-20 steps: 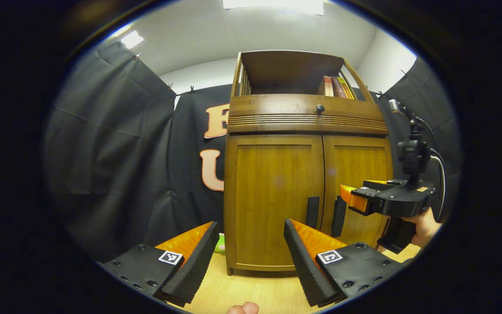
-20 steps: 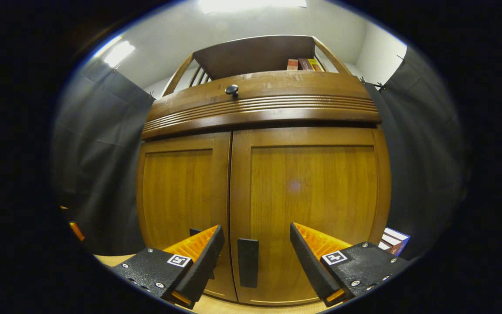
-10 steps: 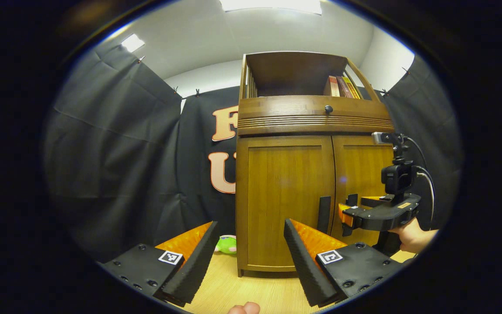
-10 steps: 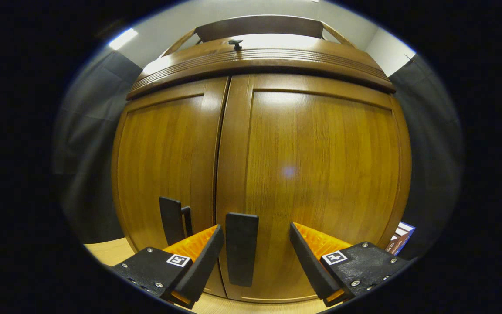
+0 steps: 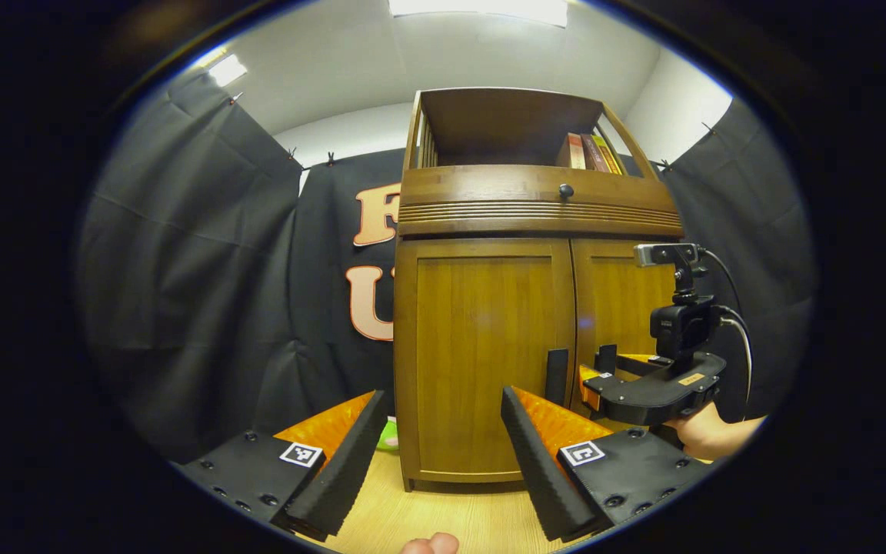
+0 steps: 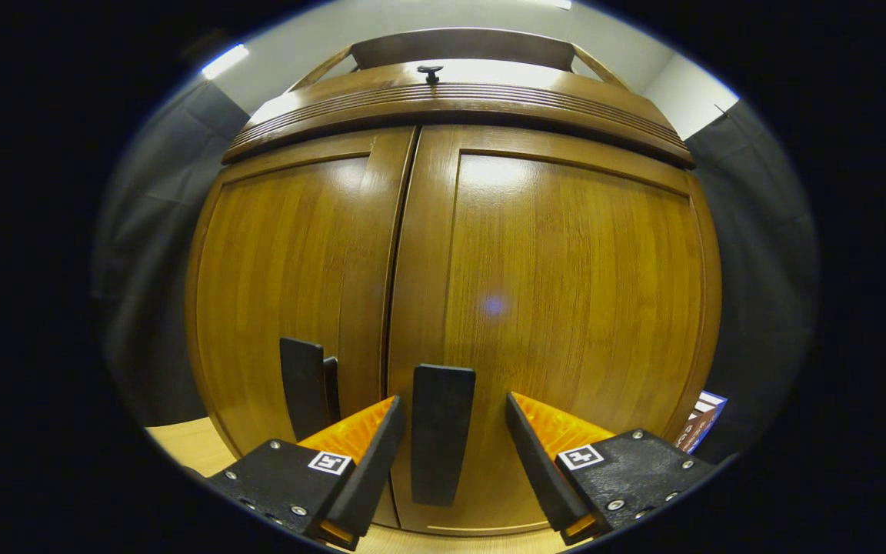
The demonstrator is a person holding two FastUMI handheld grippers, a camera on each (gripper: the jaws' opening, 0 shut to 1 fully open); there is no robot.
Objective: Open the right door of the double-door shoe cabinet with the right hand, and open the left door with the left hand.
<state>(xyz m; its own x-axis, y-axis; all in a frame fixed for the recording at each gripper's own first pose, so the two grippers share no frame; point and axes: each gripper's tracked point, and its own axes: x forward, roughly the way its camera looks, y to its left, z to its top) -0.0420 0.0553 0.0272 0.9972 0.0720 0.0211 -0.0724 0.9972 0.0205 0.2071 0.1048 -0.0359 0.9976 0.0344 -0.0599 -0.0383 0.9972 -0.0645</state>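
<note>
The wooden shoe cabinet (image 5: pixel 481 338) stands with both doors shut. In the right gripper view the right door (image 6: pixel 566 308) is very close, and its black handle (image 6: pixel 441 435) sits between the fingers of my right gripper (image 6: pixel 452 400), which is open with gaps on both sides. The left door's handle (image 6: pixel 303 385) is just to the left. My left gripper (image 5: pixel 441 392) hangs open in front of the left door (image 5: pixel 481 308), well short of its handle (image 5: pixel 556 375). The right gripper (image 5: pixel 589 382) is also visible there, at the right door's handle.
A drawer with a black knob (image 5: pixel 565 190) and an open shelf holding books (image 5: pixel 593 152) top the cabinet. A green toy (image 5: pixel 388 435) lies on the wooden floor (image 5: pixel 443 508) left of it. A box (image 6: pixel 701 419) stands at its right. A hand (image 5: pixel 708 435) holds the right gripper.
My right gripper has moved in and down toward the right door, so its handle now sits between the open fingers. The left gripper has only swayed sideways and back.
</note>
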